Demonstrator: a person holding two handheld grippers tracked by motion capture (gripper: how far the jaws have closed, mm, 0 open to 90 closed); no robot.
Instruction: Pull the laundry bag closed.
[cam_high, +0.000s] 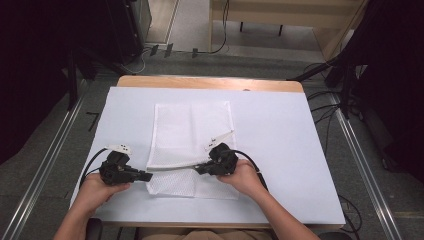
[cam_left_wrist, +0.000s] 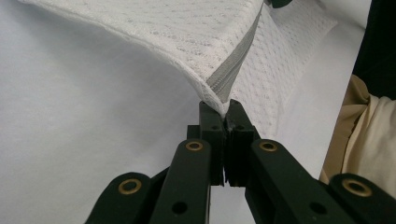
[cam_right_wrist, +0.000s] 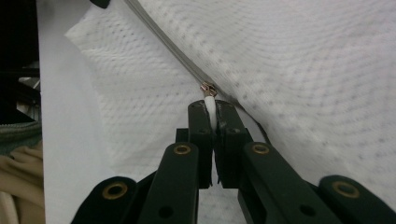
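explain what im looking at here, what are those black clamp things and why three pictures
A person sits at a white table and holds a hand tool in each hand: the left gripper and the right gripper, each with two black jaws. One picture looks down from above; the other two come from small cameras riding on each gripper, looking along its jaws. On the table lies a white mesh bag with a grey zipper. The left gripper is shut on the bag's corner at the zipper's end. The right gripper is shut on the white zipper pull.
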